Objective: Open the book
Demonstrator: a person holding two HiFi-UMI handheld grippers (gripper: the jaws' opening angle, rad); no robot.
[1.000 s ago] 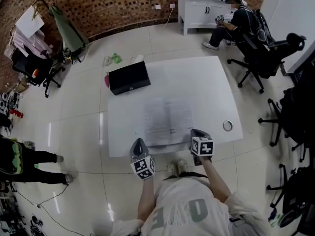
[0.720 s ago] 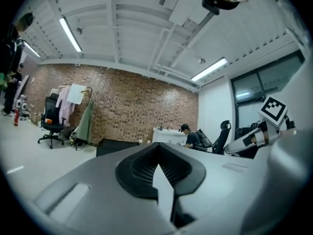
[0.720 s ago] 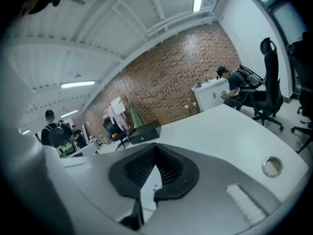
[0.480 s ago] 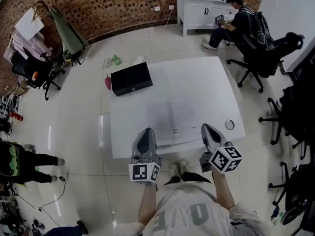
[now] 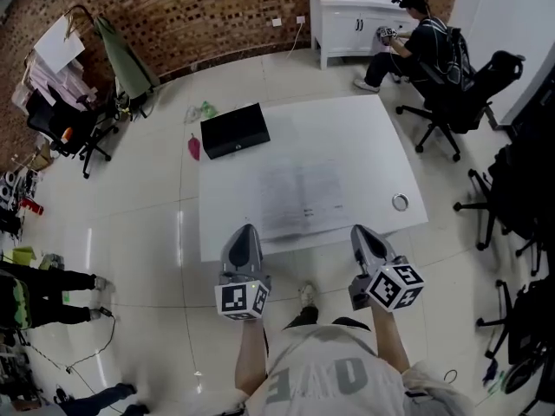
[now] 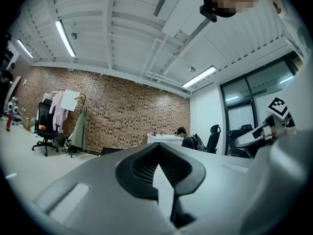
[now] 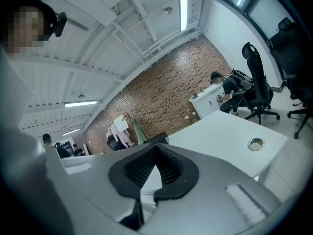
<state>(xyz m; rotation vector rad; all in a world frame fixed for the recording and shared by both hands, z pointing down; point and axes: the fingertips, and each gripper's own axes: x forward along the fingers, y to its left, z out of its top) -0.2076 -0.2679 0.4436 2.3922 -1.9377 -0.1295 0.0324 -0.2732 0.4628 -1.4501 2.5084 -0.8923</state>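
Note:
The book (image 5: 299, 199) lies spread flat on the white table (image 5: 364, 146), near its front edge, pale printed pages up. Both grippers hang in the air in front of that edge, apart from the book. My left gripper (image 5: 243, 232) is shut with nothing in it; in the left gripper view its jaws (image 6: 164, 187) meet and point level across the room. My right gripper (image 5: 361, 232) is also shut and empty; the right gripper view shows its closed jaws (image 7: 146, 180) aimed slightly down over the table (image 7: 220, 131).
A black box (image 5: 234, 130) sits at the table's back left corner. A round metal grommet (image 5: 400, 202) is set in the right front of the table. A seated person (image 5: 416, 37) and office chairs (image 5: 468, 94) stand at the right; a clothes rack (image 5: 121, 59) at the left.
Both grippers have risen from just over the table's front edge and drawn back toward me. They stay shut. The book has not moved.

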